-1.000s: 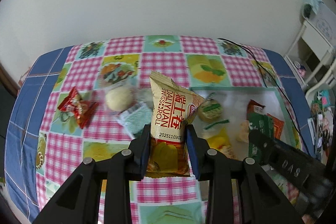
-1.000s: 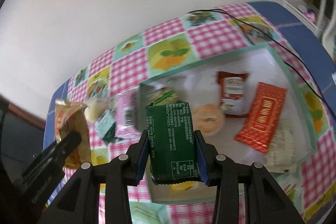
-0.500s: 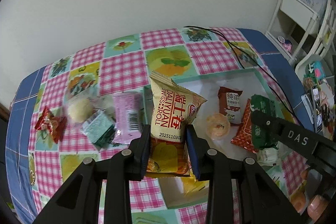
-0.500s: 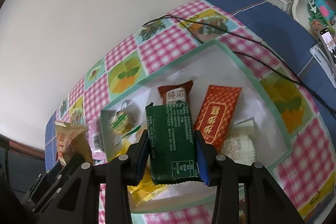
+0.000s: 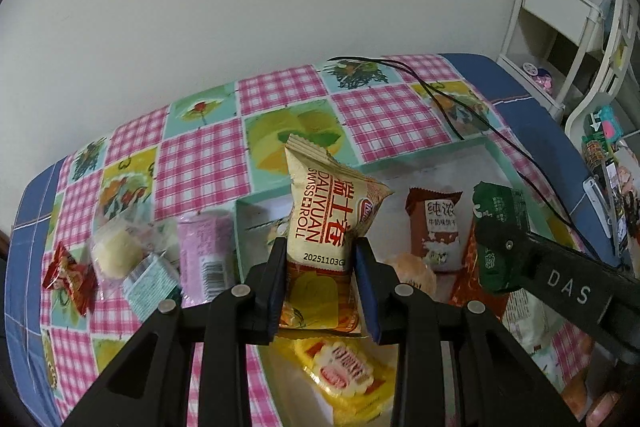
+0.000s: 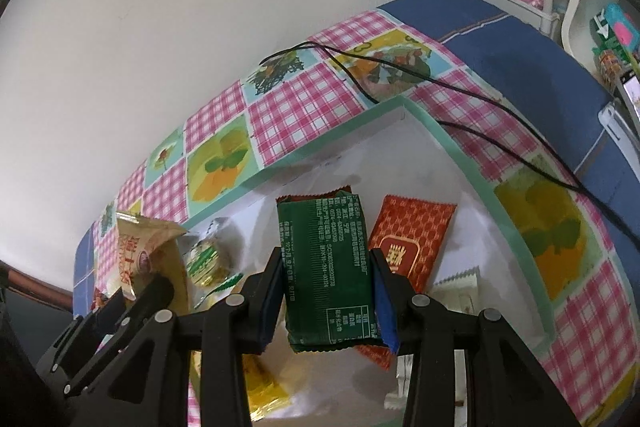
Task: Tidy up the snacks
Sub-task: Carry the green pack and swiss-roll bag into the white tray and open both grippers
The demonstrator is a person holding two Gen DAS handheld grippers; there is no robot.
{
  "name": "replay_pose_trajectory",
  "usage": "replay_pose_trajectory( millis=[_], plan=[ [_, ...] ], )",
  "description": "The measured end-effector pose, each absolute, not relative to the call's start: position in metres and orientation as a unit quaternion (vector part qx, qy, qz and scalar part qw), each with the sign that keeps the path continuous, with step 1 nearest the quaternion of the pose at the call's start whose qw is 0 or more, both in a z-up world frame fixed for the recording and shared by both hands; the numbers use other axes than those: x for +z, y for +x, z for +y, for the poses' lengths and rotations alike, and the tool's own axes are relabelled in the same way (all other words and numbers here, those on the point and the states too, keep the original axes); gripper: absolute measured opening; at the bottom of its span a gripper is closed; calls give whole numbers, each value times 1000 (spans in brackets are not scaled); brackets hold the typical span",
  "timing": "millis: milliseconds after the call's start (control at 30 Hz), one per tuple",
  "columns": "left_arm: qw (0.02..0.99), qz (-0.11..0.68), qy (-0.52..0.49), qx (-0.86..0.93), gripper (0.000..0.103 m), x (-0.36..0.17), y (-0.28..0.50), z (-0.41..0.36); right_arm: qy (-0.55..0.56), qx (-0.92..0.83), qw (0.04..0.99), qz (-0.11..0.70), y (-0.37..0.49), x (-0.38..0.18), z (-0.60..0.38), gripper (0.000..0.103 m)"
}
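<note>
My left gripper (image 5: 320, 259) is shut on a tan Swiss roll packet (image 5: 326, 219) and holds it upright over the left end of the mint-rimmed white tray (image 5: 240, 227). My right gripper (image 6: 326, 267) is shut on a dark green snack packet (image 6: 326, 267) above the tray's middle (image 6: 436, 131); that packet also shows in the left wrist view (image 5: 498, 227). In the tray lie a brown packet (image 5: 434, 223), a red packet (image 6: 408, 239), a yellow packet (image 5: 340, 375), a round pastry (image 5: 412, 269) and a green-wrapped sweet (image 6: 206, 259).
Left of the tray on the checked tablecloth lie a pink packet (image 5: 204, 255), a pale round bun (image 5: 114, 251), a mint packet (image 5: 150, 279) and a red wrapper (image 5: 70, 275). A black cable (image 6: 460, 91) crosses the tray's far right corner. White shelving (image 5: 560, 7) stands at right.
Both grippers have moved right and lower over the tray with their packets still held. The tray now fills more of both views.
</note>
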State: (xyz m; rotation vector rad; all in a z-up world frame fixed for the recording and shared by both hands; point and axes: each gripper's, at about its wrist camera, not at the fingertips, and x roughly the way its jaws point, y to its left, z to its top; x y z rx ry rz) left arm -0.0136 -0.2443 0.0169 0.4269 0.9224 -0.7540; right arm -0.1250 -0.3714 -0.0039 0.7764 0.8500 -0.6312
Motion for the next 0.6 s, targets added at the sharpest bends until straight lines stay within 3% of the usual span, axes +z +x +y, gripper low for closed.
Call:
replay_pose_trajectory(
  millis=[600],
  plan=[
    [796,434,219,-359,34,-7,-7,-268,340,-307,790,408,-116,-22,-381,44]
  ],
)
